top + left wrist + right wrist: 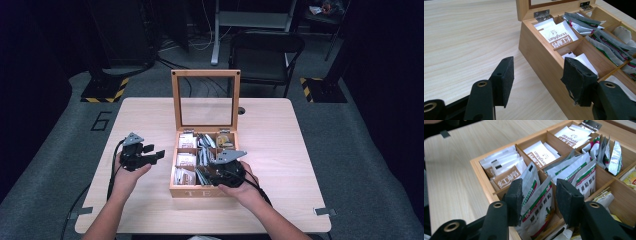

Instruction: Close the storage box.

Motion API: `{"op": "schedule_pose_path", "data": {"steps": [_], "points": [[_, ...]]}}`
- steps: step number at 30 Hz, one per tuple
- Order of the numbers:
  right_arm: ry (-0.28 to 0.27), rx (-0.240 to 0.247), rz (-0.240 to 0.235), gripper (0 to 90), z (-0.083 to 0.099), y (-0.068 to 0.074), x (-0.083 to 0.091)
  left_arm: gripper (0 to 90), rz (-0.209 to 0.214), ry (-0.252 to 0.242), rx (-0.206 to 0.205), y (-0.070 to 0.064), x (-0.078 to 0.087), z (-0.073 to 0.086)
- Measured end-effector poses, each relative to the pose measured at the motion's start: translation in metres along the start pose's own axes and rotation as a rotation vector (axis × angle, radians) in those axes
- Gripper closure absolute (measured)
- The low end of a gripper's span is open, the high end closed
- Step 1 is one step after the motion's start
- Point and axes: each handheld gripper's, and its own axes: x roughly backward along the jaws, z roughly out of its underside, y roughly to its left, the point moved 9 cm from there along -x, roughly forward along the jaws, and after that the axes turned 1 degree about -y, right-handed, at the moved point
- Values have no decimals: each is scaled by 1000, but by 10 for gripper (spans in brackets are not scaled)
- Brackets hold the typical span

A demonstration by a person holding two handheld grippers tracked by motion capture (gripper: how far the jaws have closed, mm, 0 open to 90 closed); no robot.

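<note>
Two tools: both open.
R tool (537, 202): jaws astride sachet (539, 210) in box (482, 176), not clamped.
L tool (537, 80): empty, over tabletop (461, 45) beside box.

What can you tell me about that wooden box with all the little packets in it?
The wooden box sits near the middle of the light wood table. It looks like pale varnished wood, split by thin partitions into compartments that hold tea sachets: white and brown paper ones, and silver ones with green and red bands. Its lid, a wooden frame round a clear pane, stands open and upright on metal hinges. Letters mark the front wall. The right gripper reaches in, jaws either side of a sachet.
</note>
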Motion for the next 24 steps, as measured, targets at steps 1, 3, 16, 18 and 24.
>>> {"op": "schedule_pose_path", "data": {"steps": [1, 3, 16, 18, 24], "points": [[10, 7, 8, 589, 2, -1, -1, 424, 0, -1, 0, 0, 0, 0], [24, -2, 5, 623, 5, -2, -2, 424, 0, 2, 3, 0, 0, 0], [79, -5, 11, 738, 15, -5, -10, 424, 0, 3, 2, 1, -2, 1], [84, -13, 9, 747, 16, -5, -12, 424, 0, 3, 2, 1, -2, 1], [103, 4, 5, 766, 19, -3, -19, 424, 1, 3, 4, 0, -2, 1]]}}
